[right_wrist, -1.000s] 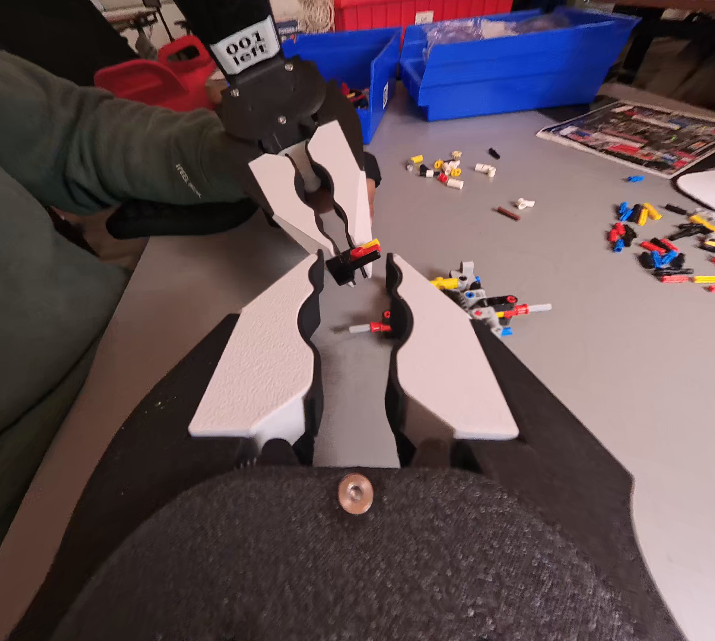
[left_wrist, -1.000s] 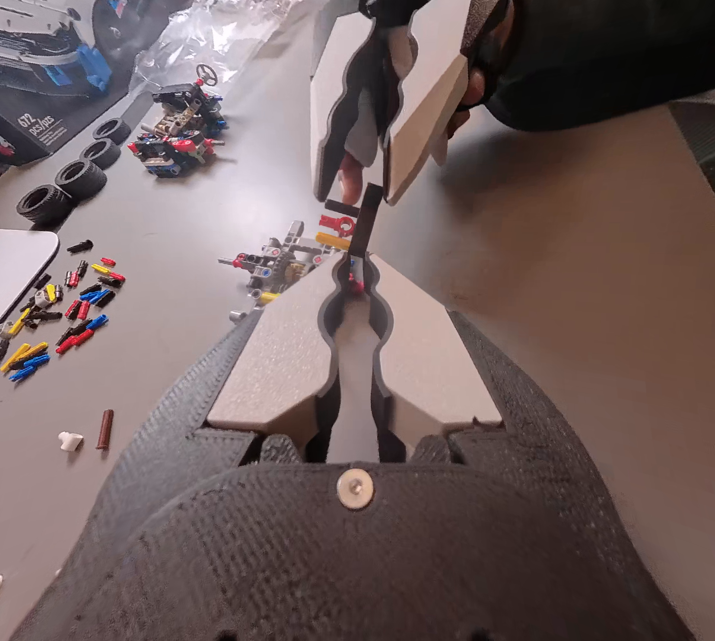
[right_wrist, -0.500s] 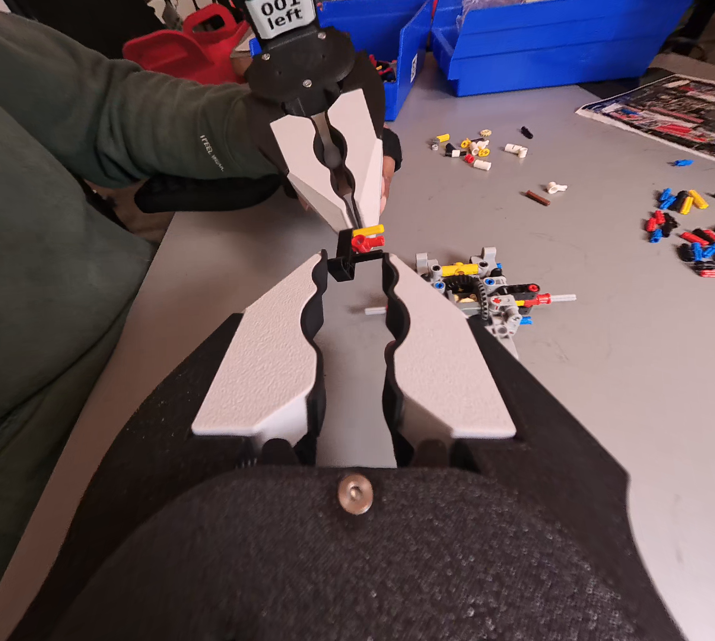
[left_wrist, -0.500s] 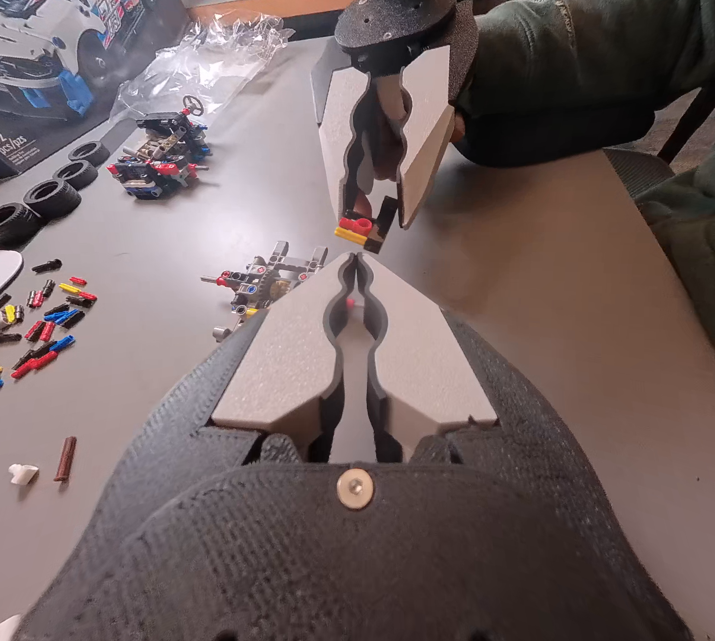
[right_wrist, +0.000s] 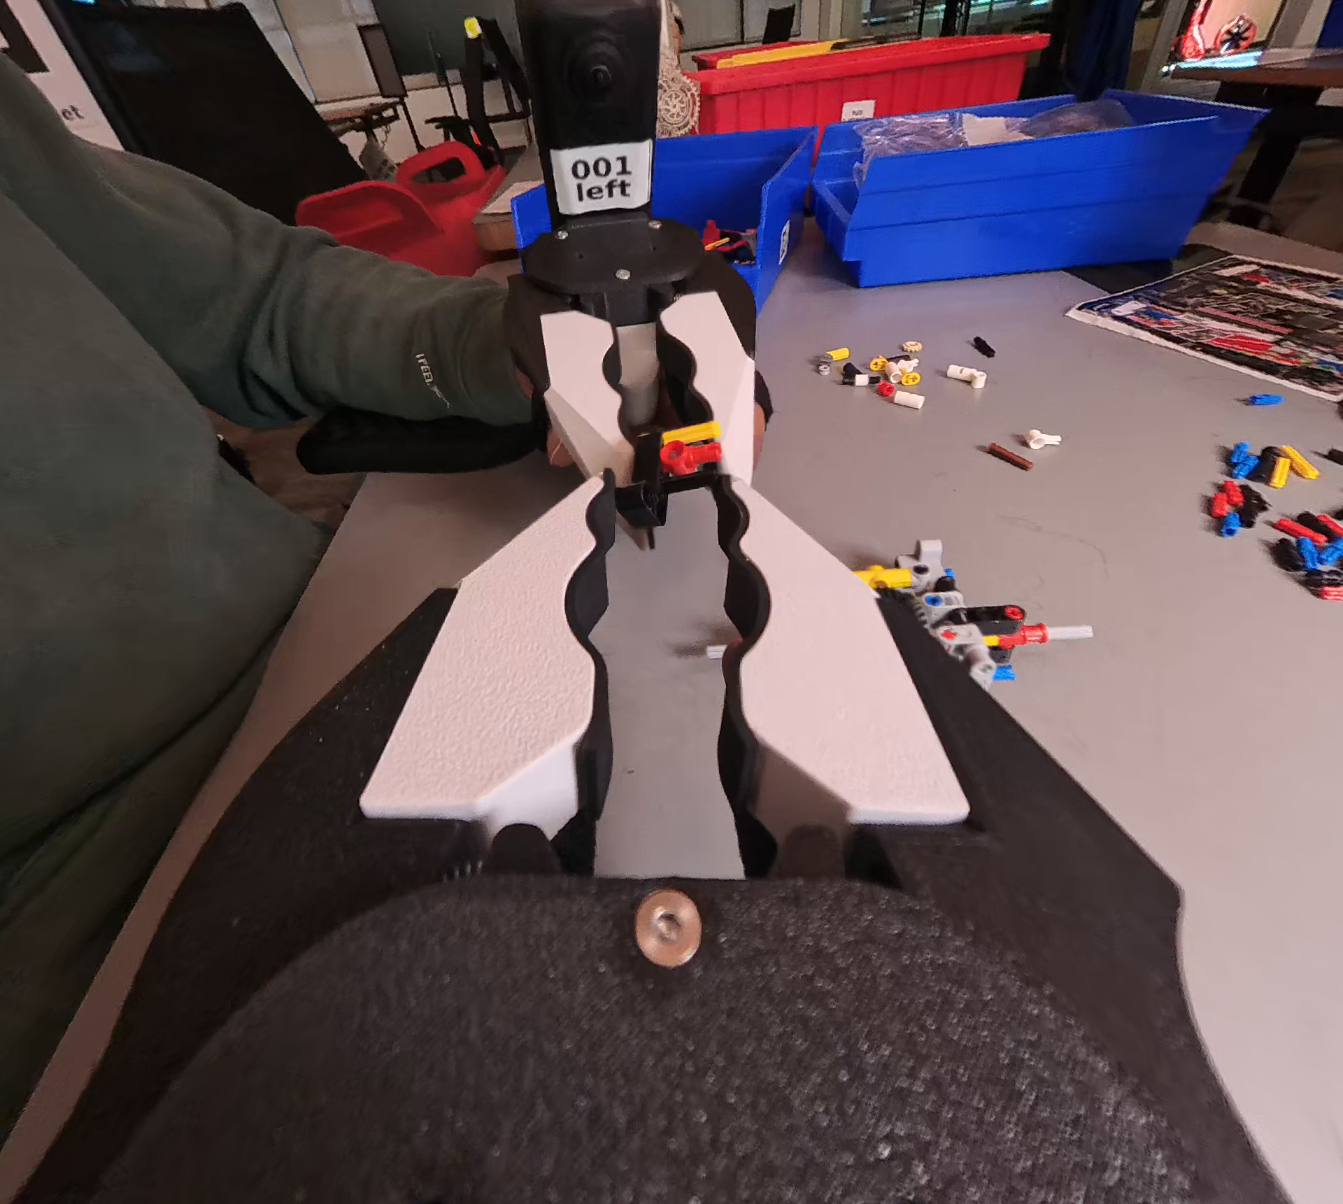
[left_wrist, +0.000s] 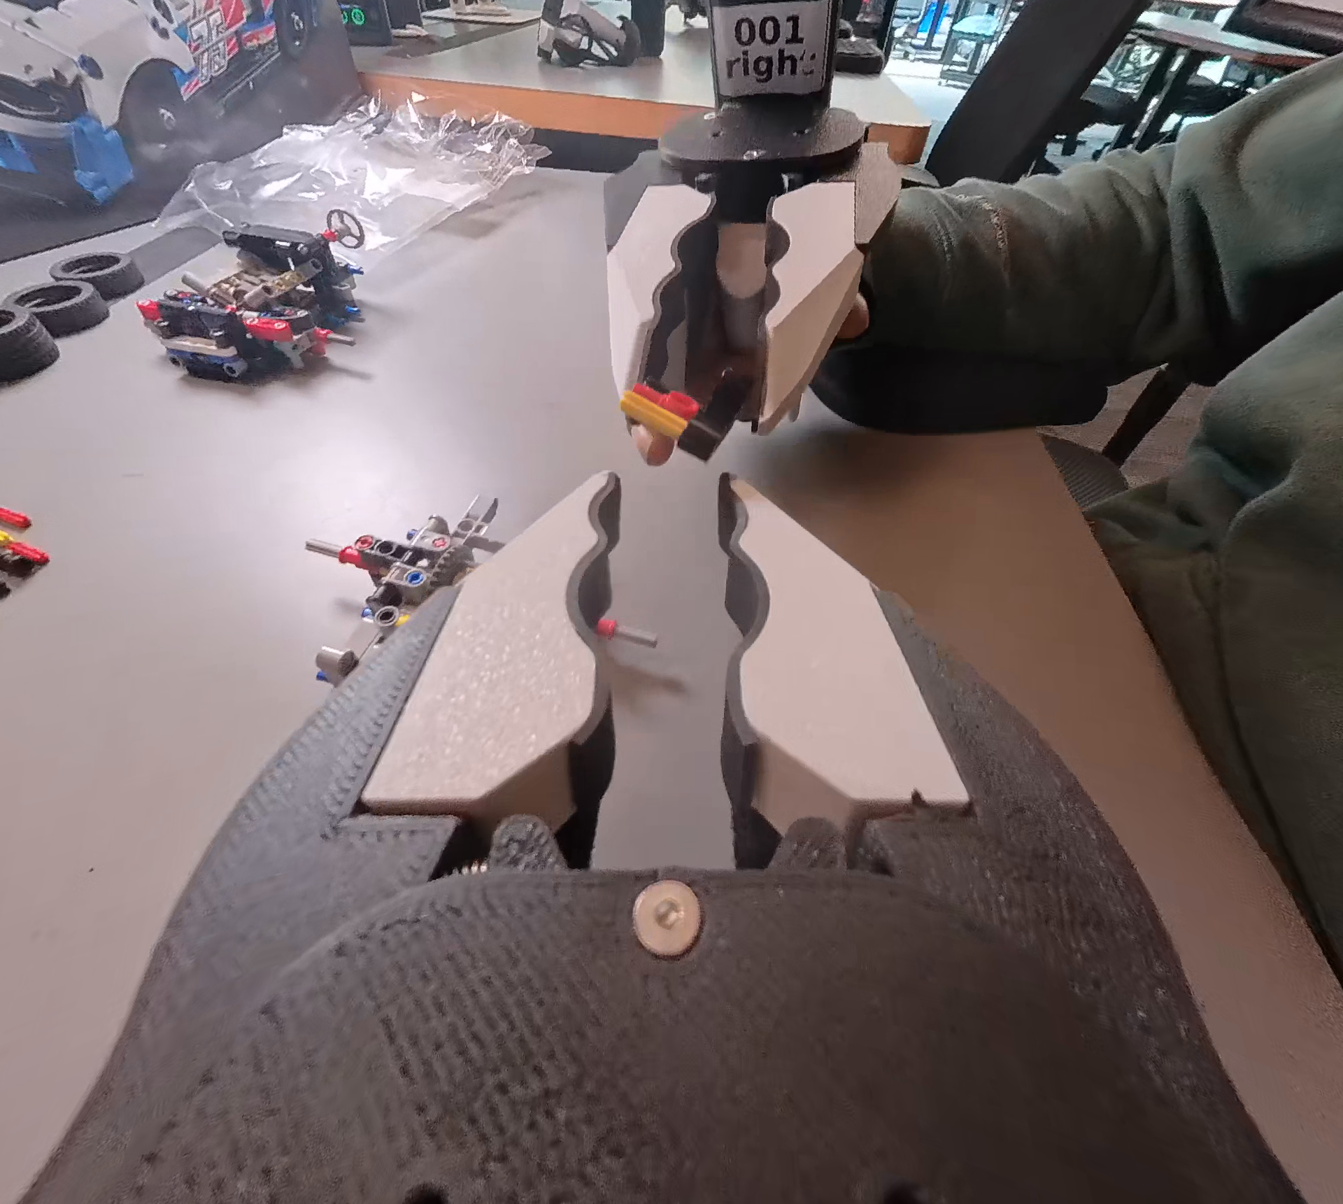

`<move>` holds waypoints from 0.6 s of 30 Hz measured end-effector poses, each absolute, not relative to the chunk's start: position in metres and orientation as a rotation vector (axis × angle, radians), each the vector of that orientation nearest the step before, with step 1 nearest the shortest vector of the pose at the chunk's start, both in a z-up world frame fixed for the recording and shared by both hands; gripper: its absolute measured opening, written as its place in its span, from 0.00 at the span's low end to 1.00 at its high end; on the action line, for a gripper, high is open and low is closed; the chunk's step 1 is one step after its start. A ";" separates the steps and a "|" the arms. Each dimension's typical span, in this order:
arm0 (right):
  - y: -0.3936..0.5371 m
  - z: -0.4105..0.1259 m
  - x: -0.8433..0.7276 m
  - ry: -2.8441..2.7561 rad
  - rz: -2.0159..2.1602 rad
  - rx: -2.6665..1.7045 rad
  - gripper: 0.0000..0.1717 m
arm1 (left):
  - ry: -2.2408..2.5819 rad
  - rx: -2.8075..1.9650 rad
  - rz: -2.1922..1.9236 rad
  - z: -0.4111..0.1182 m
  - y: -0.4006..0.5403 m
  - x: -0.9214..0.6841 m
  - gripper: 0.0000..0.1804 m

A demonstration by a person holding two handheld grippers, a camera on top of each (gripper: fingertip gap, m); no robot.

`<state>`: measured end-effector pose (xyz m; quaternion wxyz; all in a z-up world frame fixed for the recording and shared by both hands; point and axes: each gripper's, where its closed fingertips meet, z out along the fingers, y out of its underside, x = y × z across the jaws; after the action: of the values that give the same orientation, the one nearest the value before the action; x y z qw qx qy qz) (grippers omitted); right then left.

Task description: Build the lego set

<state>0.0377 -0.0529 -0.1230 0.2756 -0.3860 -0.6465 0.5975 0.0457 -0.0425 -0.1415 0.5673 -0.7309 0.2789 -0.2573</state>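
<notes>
At upper centre of the left wrist view, the right gripper (left_wrist: 701, 417) fingers grasp a small black, red and yellow assembly (left_wrist: 658, 406), while the left gripper (left_wrist: 668, 486) fingers stand released (nothing between them) above a red-tipped axle (left_wrist: 628, 633) lying on the tabletop (left_wrist: 436, 384).

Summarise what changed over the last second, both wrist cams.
The small black-yellow-red assembly changed hands: the left tongs held it a second ago, then let go, opened and drew back empty. The right tongs now hold it above the table. Unchanged: the grey axle with red bush and the gear module on the table.
</notes>
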 end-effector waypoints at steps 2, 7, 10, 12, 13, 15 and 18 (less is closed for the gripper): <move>-0.052 -0.125 0.037 -1.742 1.580 -1.033 0.16 | 0.672 -1.699 -0.619 -0.138 -0.046 0.049 0.06; -0.049 -0.125 0.039 -1.744 1.596 -1.037 0.15 | 0.679 -1.693 -0.634 -0.135 -0.048 0.048 0.00; -0.049 -0.124 0.039 -1.741 1.600 -1.034 0.15 | 0.674 -1.692 -0.620 -0.135 -0.047 0.046 0.00; -0.048 -0.122 0.040 -1.731 1.603 -1.030 0.15 | 0.654 -1.692 -0.609 -0.134 -0.045 0.043 0.00; -0.047 -0.121 0.040 -1.725 1.609 -1.028 0.15 | 0.641 -1.694 -0.605 -0.134 -0.044 0.041 0.00; -0.047 -0.118 0.041 -1.710 1.630 -1.023 0.15 | 0.623 -1.699 -0.599 -0.136 -0.042 0.038 0.00; -0.049 -0.116 0.042 -1.705 1.648 -1.006 0.15 | 0.627 -1.700 -0.670 -0.138 -0.045 0.045 0.10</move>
<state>0.0421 -0.0490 -0.1156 0.2789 -0.3751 -0.6356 0.6144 0.0452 -0.0448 -0.1375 0.5689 -0.7237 0.2668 -0.2852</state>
